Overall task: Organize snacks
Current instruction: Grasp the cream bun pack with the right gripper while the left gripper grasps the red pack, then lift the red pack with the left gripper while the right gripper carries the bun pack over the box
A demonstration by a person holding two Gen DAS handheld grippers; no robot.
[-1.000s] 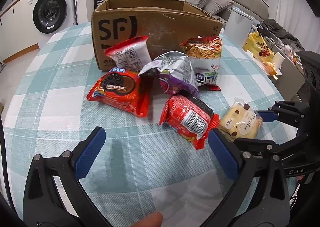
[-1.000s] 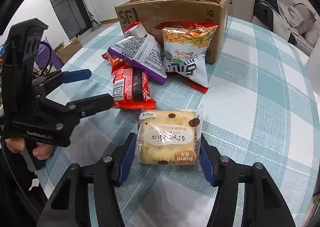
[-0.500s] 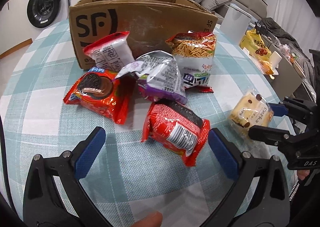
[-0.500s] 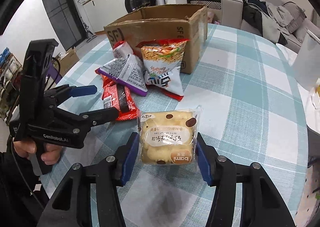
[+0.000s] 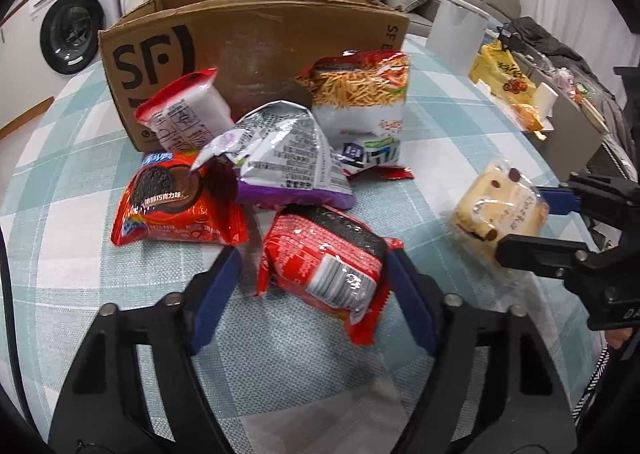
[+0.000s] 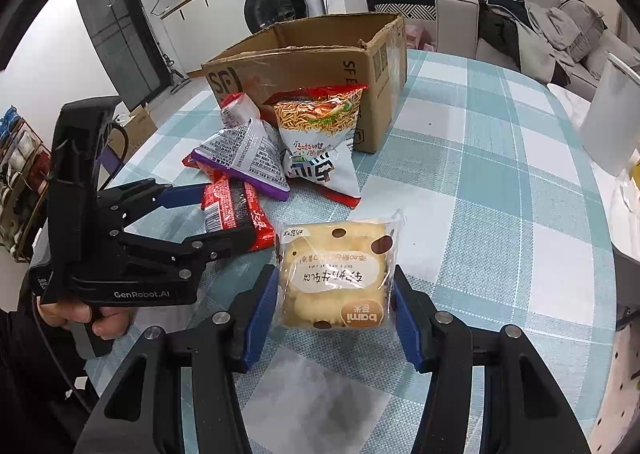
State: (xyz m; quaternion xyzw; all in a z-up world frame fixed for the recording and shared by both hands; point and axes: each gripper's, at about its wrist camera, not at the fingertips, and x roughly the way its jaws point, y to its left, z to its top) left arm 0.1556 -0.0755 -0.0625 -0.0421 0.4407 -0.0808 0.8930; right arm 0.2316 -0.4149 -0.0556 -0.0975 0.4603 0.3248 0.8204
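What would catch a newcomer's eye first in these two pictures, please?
Probably the heap of bright snack packets on the checked table, leaning against the open cardboard box. Next, each tool has its own packet: the left tool has just been closing around a red packet at the near edge of the heap, while the right tool grips a pale cake packet apart from the heap.

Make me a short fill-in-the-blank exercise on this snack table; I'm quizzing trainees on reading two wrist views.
1. The right gripper is closed on a pale yellow ____ in clear wrap.
2. The left gripper, whose jaws have just been closing, holds a red and ____ packet.
3. The noodle-snack bag leans against the cardboard ____.
4. The cookie pack lies on a ____ tablecloth.

Missing words: bread; black; box; checked
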